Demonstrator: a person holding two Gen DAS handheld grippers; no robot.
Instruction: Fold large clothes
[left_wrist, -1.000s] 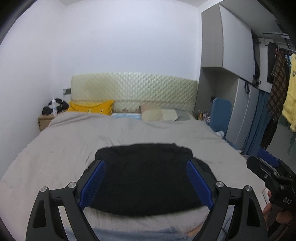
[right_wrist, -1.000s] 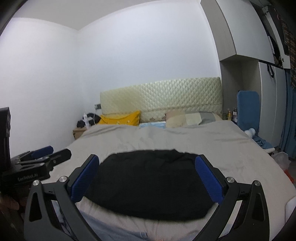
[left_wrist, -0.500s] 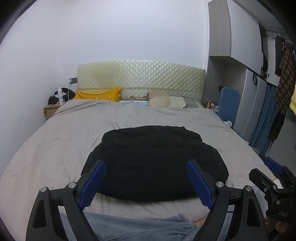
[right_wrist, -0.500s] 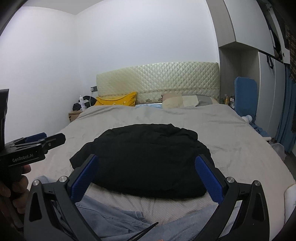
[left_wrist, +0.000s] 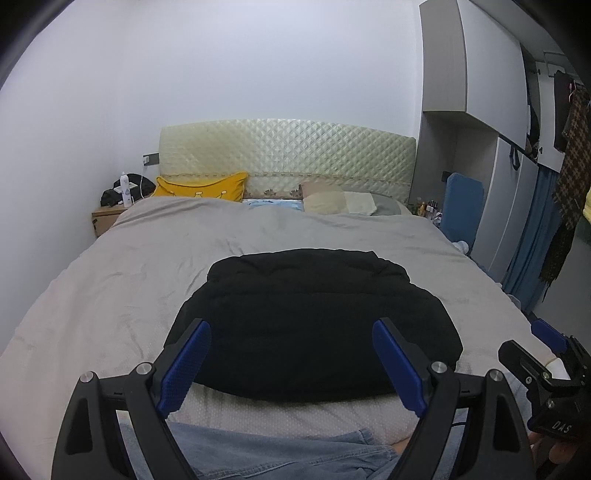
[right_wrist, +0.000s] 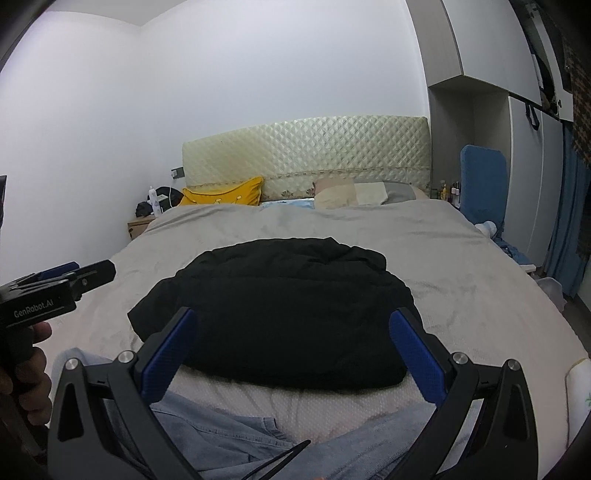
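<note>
A black garment (left_wrist: 314, 321) lies folded in a thick, roughly rectangular pile on the grey bed (left_wrist: 155, 258) near its foot; it also shows in the right wrist view (right_wrist: 280, 310). My left gripper (left_wrist: 291, 365) is open and empty, held above the near edge of the garment, not touching it. My right gripper (right_wrist: 291, 354) is open and empty too, held back over the garment's near edge. Each gripper shows at the edge of the other's view: the right gripper (left_wrist: 546, 369) and the left gripper (right_wrist: 59, 280).
The person's blue jeans (right_wrist: 207, 435) fill the bottom of both views. A yellow pillow (left_wrist: 201, 186), beige pillows (left_wrist: 340, 201) and a quilted headboard (left_wrist: 288, 155) are at the far end. A nightstand (left_wrist: 107, 218) stands left; a wardrobe (left_wrist: 491, 166) and hanging clothes (left_wrist: 570, 155) right.
Both grippers have pulled back and up from the garment, which now lies lower and fuller in view. The garment itself has not moved. Both stay open.
</note>
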